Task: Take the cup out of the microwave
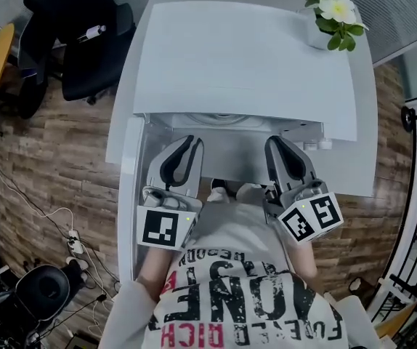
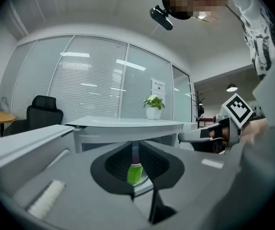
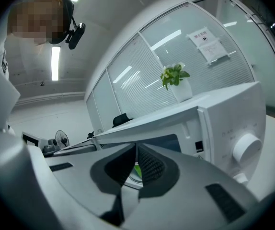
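Observation:
A green cup stands inside the white microwave on its glass turntable. It shows through the slit between the jaws in the left gripper view, and as a green sliver in the right gripper view. The microwave's top hides it in the head view. The door hangs open at the left. My left gripper and right gripper are side by side just in front of the opening, pointing in. Each has its jaws only a narrow gap apart with nothing between them, short of the cup.
A potted plant sits on the microwave's top at the back right. The control panel with a round knob is to the right of the opening. A black office chair and cables are on the wooden floor at the left.

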`<state>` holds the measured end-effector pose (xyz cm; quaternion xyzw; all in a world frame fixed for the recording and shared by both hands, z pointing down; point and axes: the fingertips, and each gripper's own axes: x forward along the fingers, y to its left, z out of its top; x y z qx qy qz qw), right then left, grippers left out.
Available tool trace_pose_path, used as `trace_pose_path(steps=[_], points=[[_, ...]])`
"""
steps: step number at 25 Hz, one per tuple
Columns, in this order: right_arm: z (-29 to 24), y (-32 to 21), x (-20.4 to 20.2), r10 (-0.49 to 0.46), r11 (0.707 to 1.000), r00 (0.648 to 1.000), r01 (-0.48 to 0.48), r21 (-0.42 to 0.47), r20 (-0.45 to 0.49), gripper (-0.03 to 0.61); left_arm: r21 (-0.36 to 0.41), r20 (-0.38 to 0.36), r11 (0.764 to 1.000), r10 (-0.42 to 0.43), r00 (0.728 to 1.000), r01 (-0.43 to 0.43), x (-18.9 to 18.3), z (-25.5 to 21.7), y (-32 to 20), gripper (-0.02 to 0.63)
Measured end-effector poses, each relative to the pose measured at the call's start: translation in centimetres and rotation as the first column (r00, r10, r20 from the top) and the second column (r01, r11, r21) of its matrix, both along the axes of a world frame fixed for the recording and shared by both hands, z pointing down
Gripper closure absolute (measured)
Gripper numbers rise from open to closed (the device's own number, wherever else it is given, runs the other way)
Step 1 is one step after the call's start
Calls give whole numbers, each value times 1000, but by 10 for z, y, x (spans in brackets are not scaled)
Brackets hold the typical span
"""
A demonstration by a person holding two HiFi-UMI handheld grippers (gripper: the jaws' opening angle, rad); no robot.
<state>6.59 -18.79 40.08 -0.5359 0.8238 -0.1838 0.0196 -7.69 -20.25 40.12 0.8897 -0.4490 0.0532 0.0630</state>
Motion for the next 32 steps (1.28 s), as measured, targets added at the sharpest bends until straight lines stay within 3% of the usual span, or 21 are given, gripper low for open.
trace_pose_path(steps=[16, 23, 27, 32], points=[[4, 15, 17, 38, 999, 999, -38, -22, -11, 557, 33, -6, 999, 17, 1000, -17, 6, -4, -6, 565], [3, 15, 17, 37, 999, 999, -37, -19, -13, 557, 37, 16, 999, 40, 999, -40, 13, -2, -6, 562], [3, 16, 19, 43, 999, 999, -43, -21, -1, 557, -17, 46, 998, 67, 997, -66, 22, 5, -3, 561], [5, 18, 23, 50, 998, 999, -50, -22, -6, 557, -12, 88, 996, 95, 992, -94, 33, 9, -5, 540]])
